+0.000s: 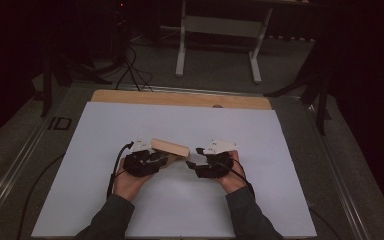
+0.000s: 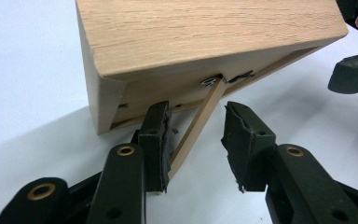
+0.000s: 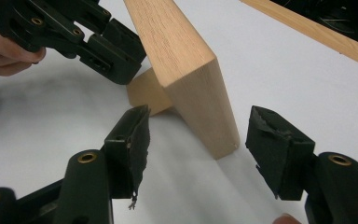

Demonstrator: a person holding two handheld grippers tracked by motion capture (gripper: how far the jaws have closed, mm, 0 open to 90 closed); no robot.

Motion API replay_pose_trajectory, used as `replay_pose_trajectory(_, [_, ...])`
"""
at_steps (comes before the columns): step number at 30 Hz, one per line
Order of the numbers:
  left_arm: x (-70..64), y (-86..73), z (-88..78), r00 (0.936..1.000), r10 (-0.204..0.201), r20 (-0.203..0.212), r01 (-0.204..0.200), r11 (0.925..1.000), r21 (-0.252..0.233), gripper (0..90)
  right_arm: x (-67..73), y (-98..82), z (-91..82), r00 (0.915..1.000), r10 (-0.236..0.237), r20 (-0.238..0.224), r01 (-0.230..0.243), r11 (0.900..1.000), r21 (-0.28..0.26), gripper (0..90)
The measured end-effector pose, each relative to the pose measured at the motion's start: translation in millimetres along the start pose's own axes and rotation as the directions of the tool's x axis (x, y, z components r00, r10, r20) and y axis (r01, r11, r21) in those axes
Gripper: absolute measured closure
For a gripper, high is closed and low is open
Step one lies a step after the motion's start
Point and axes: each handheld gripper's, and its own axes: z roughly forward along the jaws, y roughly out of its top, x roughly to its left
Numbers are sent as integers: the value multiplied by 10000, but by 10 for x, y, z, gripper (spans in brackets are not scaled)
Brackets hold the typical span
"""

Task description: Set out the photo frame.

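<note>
Wooden frame [image 2: 205,42] stands tilted on the white table [image 1: 105,200], propped by its thin strut [image 2: 196,128], between your two grippers. Your left gripper [image 2: 196,135] has its jaws half open around the strut, which touches one pad while the other stays clear. Your right gripper [image 3: 200,144] holds its jaws wide, the frame's end corner between them, untouched.

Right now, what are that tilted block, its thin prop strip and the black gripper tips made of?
The block looks like pale, matte wood: straight grain runs along its faces. The thin strip seems the same light wood, fixed by a shiny metal screw. The left gripper has black pads, probably rubber or foam, frayed at their edges.
</note>
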Motion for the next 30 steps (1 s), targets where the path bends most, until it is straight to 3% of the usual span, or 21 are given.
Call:
replay_pose_trajectory(9, [-17, 27, -40, 9998, 169, -95, -170, 9998, -81, 612, -5, -43, 20, 9998, -22, -221, 26, 9998, 212, 421])
replay_pose_trajectory(14, [-31, 43, -66, 9990, 365, -238, -369, 9992, -137, 617, -19, -69, 46, 9999, -73, -92, 76, 9994, 347, 467])
replay_pose_trajectory(27, [-22, 51, -87, 9984, 444, -341, -454, 9985, -315, 663, -124, -122, 79, 9988, 399, 266, -411, 9981, 463, 559])
replay_pose_trajectory(30, [-22, 48, -81, 9973, 519, -519, -534, 9982, -276, 676, -145, -124, 94, 9966, 482, 665, -511, 9978, 424, 631])
